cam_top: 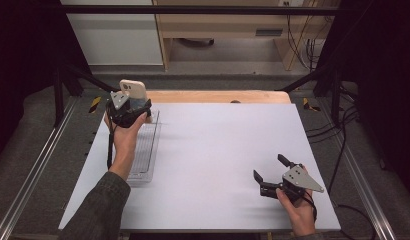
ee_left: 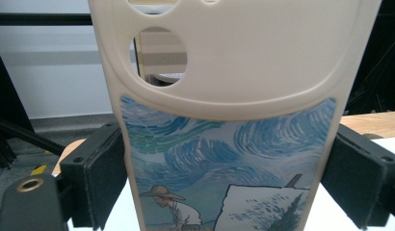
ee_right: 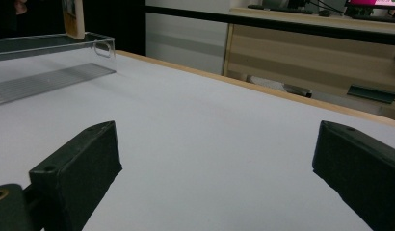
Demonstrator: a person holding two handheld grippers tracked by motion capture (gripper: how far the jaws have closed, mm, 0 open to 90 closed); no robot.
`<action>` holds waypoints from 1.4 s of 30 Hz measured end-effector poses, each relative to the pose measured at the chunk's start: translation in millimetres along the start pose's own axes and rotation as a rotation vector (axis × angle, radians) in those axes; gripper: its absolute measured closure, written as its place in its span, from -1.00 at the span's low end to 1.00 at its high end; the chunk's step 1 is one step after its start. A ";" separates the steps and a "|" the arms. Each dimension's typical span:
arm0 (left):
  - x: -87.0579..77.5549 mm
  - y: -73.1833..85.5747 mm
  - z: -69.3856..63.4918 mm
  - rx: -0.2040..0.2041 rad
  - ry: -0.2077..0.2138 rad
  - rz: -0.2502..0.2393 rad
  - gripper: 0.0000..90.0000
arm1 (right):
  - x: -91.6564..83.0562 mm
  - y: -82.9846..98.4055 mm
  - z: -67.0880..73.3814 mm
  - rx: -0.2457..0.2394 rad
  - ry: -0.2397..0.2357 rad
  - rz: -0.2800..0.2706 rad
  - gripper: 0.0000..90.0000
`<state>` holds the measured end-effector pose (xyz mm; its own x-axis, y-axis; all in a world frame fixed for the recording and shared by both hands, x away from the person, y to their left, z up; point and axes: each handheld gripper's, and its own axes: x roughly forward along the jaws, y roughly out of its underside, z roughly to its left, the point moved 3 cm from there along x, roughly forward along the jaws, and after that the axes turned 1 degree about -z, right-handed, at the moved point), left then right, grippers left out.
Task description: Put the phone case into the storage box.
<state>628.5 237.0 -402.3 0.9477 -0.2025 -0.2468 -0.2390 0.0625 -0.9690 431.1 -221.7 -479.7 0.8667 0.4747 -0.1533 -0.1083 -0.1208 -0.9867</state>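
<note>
Cream soft-plastic phone case (ee_left: 234,120) w/ a blue swirly-sky painting print on its back: figure in a straw hat at an easel, lower part. Raised cream camera block up top, w/ round cut-outs you can see straight through. Case stands upright, camera end up, printed back facing the near side of the clear plastic rectangular tray (cam_top: 145,150). It's over the tray's far end, above its rim; can't tell if the bottom edge touches the tray. Case is clamped by its two long edges.
</note>
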 end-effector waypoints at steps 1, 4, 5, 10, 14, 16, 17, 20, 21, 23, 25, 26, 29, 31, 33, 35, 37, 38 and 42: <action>0.4 0.5 0.3 -0.002 0.000 0.002 -0.76 | 0.0 0.0 -0.1 0.000 0.000 0.000 -0.94; 1.1 1.8 1.7 -0.009 -0.004 0.003 -0.76 | -0.1 0.1 -0.1 0.001 0.000 0.000 -0.94; 1.4 2.2 2.0 -0.010 -0.004 0.001 -0.76 | 0.0 0.1 -0.1 0.001 0.000 0.001 -0.94; 2.6 4.7 0.9 -0.012 0.002 0.002 -0.76 | 0.3 0.1 0.2 0.003 0.000 0.001 -0.94; 3.3 6.9 0.4 -0.015 0.004 0.004 -0.76 | 0.1 0.1 0.2 0.004 0.000 0.000 -0.94; 3.7 7.7 0.3 -0.013 0.002 0.005 -0.76 | 0.3 0.2 0.3 0.005 0.000 0.001 -0.95; 4.0 8.1 0.1 -0.015 0.003 0.006 -0.76 | 0.3 0.2 0.4 0.005 -0.001 0.001 -0.94; 4.9 8.7 0.8 -0.019 0.001 0.003 -0.76 | 0.5 0.2 0.3 0.005 -0.002 0.000 -0.94; 5.2 8.9 1.3 -0.025 -0.001 0.000 -0.76 | 0.4 0.3 0.0 0.006 -0.001 0.001 -0.94; 6.2 9.6 1.7 -0.026 0.001 0.000 -0.76 | 0.1 0.3 -0.5 0.009 0.002 0.001 -0.95; 6.6 10.2 2.1 -0.019 -0.002 0.001 -0.76 | -0.4 0.2 -0.8 0.010 0.003 -0.001 -0.95; 6.8 10.4 2.4 -0.017 -0.003 0.002 -0.76 | -0.5 0.2 -0.9 0.011 0.004 -0.001 -0.95; 7.4 11.3 2.6 -0.016 -0.002 0.005 -0.76 | -0.1 0.3 -0.8 0.011 0.002 0.000 -0.95; 7.8 12.7 2.0 -0.008 -0.003 0.011 -0.76 | -0.1 0.3 -0.5 0.010 0.001 0.000 -0.95; 8.5 14.1 1.8 -0.005 -0.002 0.014 -0.76 | -0.3 0.1 -0.5 0.012 0.001 -0.001 -0.95; 8.9 15.1 2.0 -0.004 -0.001 0.019 -0.76 | -0.6 0.2 -1.2 0.013 0.003 -0.002 -0.95; 9.1 15.7 2.2 -0.015 0.003 0.021 -0.76 | -0.6 0.1 -1.5 0.013 0.004 -0.002 -0.95; 9.4 16.2 2.3 -0.029 0.008 0.023 -0.76 | -0.5 0.1 -1.3 0.014 0.004 -0.002 -0.95; 10.3 17.1 2.3 -0.008 -0.007 0.028 -0.76 | 0.0 0.1 -0.3 0.012 0.001 -0.001 -0.95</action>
<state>634.7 238.2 -421.4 0.9421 -0.1941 -0.2736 -0.2669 0.0603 -0.9618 431.2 -221.9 -479.8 0.8673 0.4738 -0.1527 -0.1136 -0.1102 -0.9874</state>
